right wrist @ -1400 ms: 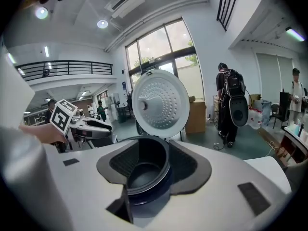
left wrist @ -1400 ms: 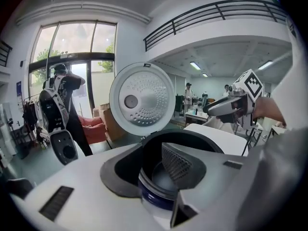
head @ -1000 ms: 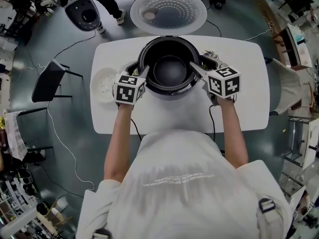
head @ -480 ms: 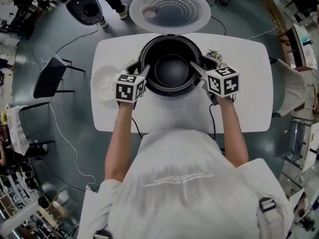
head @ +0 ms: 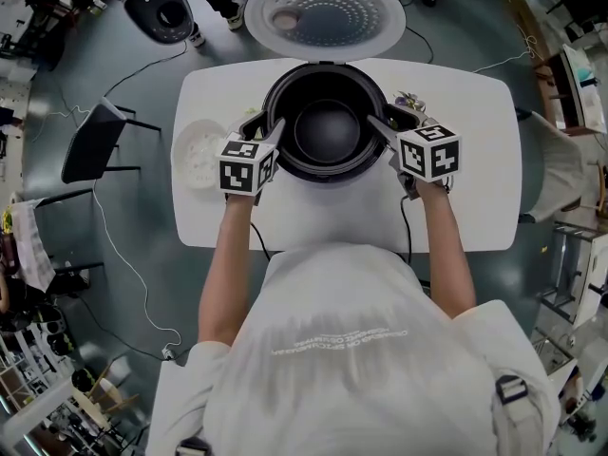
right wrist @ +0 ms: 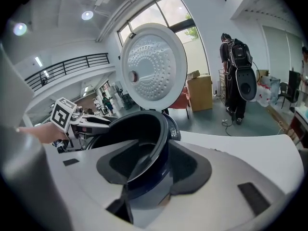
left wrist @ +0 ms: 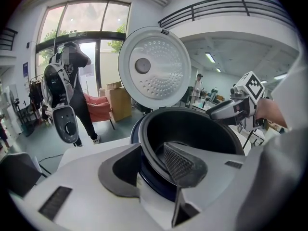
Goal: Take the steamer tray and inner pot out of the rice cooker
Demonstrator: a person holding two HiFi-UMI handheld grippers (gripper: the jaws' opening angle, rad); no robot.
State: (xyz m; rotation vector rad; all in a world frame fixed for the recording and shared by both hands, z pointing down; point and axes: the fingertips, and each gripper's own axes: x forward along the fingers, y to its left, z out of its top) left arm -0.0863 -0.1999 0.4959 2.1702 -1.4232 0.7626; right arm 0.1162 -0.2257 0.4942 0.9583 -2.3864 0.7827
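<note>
The rice cooker stands on the white table with its round lid swung up and back. The black inner pot sits inside it. My left gripper straddles the pot's left rim, one jaw inside and one outside, open. My right gripper straddles the right rim the same way, open with gaps on both sides. A white round perforated tray lies on the table left of the cooker.
A small greenish object sits by the cooker's right side. A dark chair stands left of the table, with cables on the floor around it. A person with a backpack unit stands beyond the table.
Both grippers stay at the pot's rim, jaws astride it. The right one has sunk slightly. The pot has not moved.
</note>
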